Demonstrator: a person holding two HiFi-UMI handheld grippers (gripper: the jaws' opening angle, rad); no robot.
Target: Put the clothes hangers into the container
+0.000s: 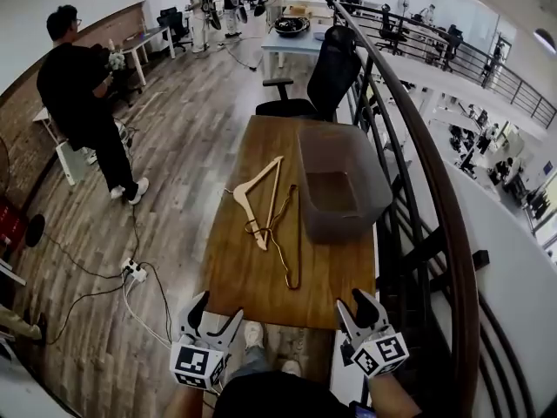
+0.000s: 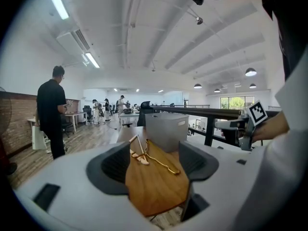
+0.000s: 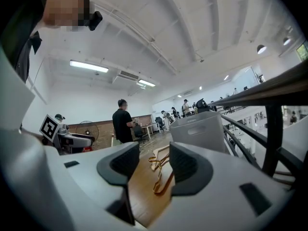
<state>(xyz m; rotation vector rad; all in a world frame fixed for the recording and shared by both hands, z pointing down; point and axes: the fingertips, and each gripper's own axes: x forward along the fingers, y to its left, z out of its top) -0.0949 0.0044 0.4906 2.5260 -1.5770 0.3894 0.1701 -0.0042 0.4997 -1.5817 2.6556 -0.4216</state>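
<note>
A pale wooden hanger (image 1: 261, 200) and a thin dark hanger (image 1: 291, 242) are lying on the table (image 1: 252, 294), just left of the container (image 1: 341, 225). Both are running lengthwise away, hooks seemingly tangled. The left gripper (image 1: 218, 307) and right gripper (image 1: 354, 301) are hovering, jaws apart, empty.

Two clothes hangers lie flat on the desk (image 1: 261, 286), overlapping near its middle. The pale wooden hanger (image 1: 254, 205) is spread open, one arm pointing to 1 o'clock and the other to 5 o'clock. The dark brown hanger (image 1: 294, 242) lies partly across it, its long edge running from 12 to 6 o'clock. The container (image 1: 341, 151), a grey, open-topped rectangular bin, stands upright just beside them at their 2 o'clock.
</note>
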